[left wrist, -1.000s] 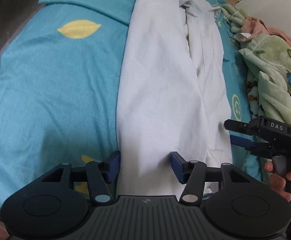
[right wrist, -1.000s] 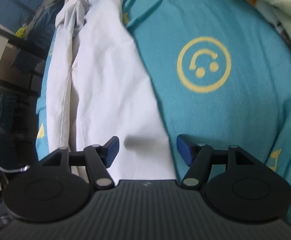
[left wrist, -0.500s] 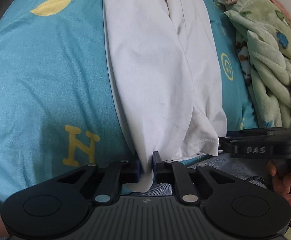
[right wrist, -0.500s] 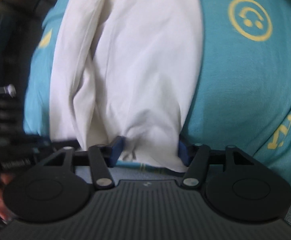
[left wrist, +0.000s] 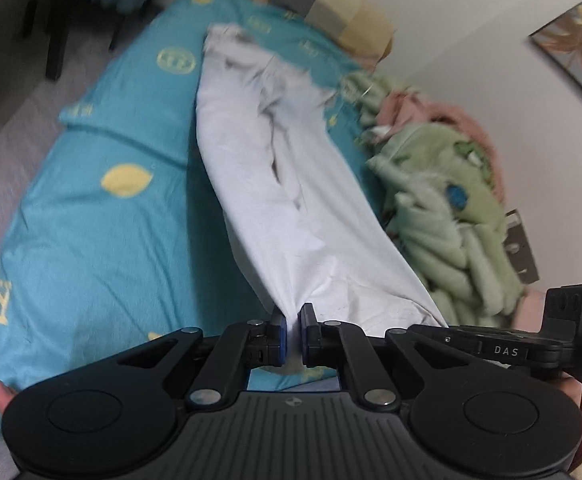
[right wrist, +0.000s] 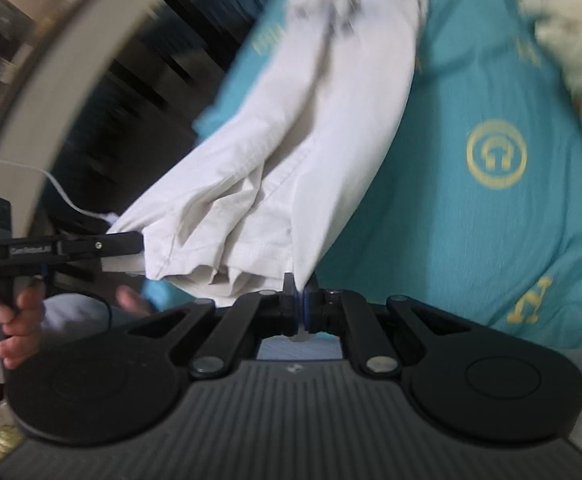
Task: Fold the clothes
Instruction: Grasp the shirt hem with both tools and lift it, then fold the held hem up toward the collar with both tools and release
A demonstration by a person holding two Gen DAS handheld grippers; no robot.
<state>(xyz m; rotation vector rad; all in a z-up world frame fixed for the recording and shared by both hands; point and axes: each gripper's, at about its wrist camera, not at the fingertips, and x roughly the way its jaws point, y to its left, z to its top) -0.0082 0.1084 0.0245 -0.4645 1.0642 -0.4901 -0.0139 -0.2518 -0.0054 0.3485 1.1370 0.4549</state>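
Here the left gripper (left wrist: 293,334) and the right gripper (right wrist: 299,308) are each pinched tight on the hem end of the white trousers (left wrist: 291,200), one at either corner. To fold well, I'd keep both corners level and the cloth taut while carrying them toward the far end. From the grips the trousers stretch away across the teal bedsheet (left wrist: 103,240); the far end looks bunched, though blur obscures it.
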